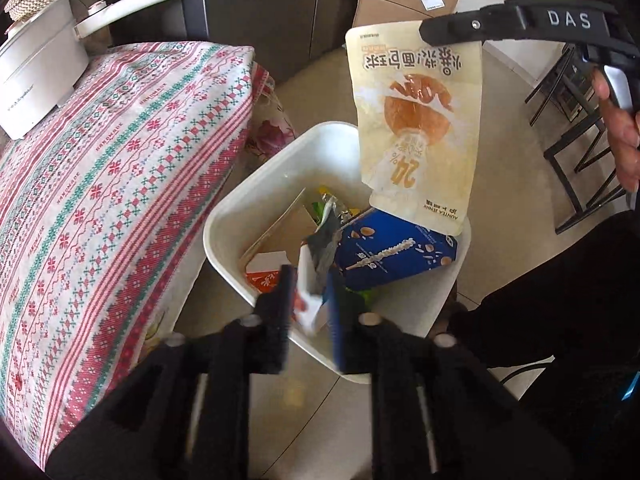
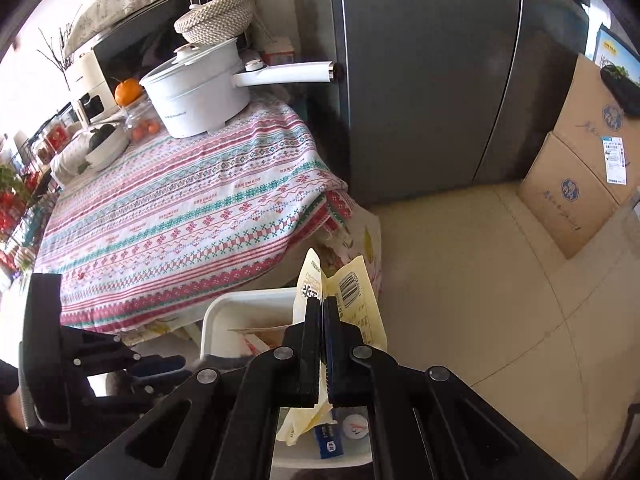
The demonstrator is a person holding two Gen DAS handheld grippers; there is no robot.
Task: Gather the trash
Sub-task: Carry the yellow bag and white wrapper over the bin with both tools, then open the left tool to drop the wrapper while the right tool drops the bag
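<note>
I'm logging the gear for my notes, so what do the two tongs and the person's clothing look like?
Both tongs, left and right, are matte black plastic linkages with round silver pivot pins and blue-lined fingers. The right one carries white "DAS" lettering. A black sleeve shows.

Bench (image 2: 192, 216) plus tiled floor (image 2: 460, 280), both loaded.
Bench under a red/green patterned cloth (image 1: 120, 168): white long-handled pot (image 2: 200, 92) at the far corner, an orange (image 2: 127, 92) and a bowl (image 2: 105, 145) beyond it. Floor: white bin (image 1: 256, 200) just beside the bench, cardboard boxes (image 2: 572, 208) by the grey fridge (image 2: 432, 80).
</note>
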